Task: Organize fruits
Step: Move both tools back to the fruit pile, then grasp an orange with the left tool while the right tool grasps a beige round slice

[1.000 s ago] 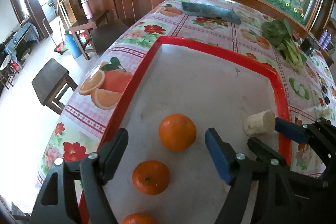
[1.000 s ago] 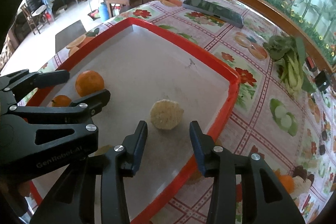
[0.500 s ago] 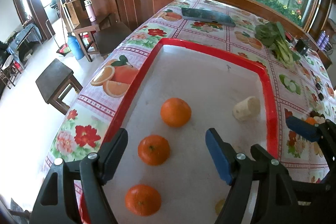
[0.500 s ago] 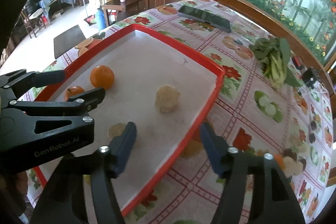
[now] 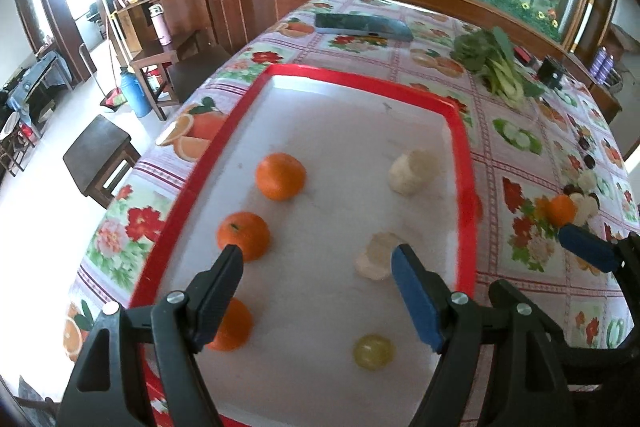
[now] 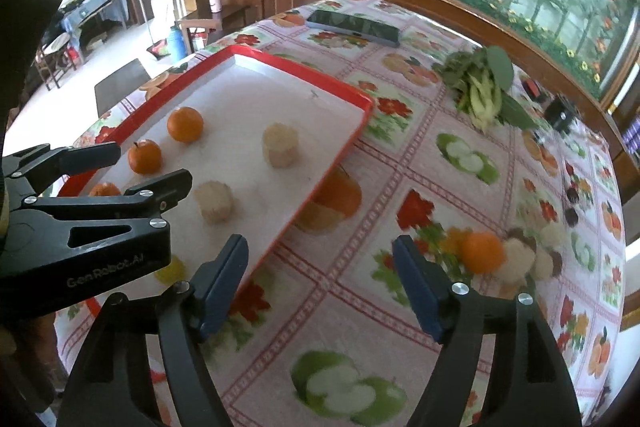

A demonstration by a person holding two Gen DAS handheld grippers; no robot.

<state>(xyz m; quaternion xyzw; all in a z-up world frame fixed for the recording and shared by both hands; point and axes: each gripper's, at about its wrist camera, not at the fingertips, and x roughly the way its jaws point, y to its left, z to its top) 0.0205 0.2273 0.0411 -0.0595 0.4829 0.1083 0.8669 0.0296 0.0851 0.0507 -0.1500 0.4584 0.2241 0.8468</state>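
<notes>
A red tray point(image 5: 464, 163) with a white floor holds three oranges point(image 5: 280, 175) in a line at its left. It also holds two pale peeled pieces point(image 5: 412, 167) and a small yellow-green fruit point(image 5: 373, 351). My left gripper point(image 5: 316, 295) hangs open above the tray's near end, with nothing between its fingers. My right gripper point(image 6: 322, 283) is over the tablecloth just right of the tray point(image 6: 304, 203); its jaws are opening and hold nothing. A loose orange point(image 6: 481, 251) and pale pieces point(image 6: 518, 259) lie on the cloth ahead and to its right.
A dark flat device point(image 5: 362, 27) lies at the table's far end. Leafy greens point(image 5: 492, 63) and a small black object point(image 5: 550, 73) sit at the far right. The table's left edge drops to a floor with a dark stool point(image 5: 100, 155).
Both grippers have drawn back, so more of the tray shows. The right gripper's jaws have widened, and it has shifted right, from over the tray to over the cloth.
</notes>
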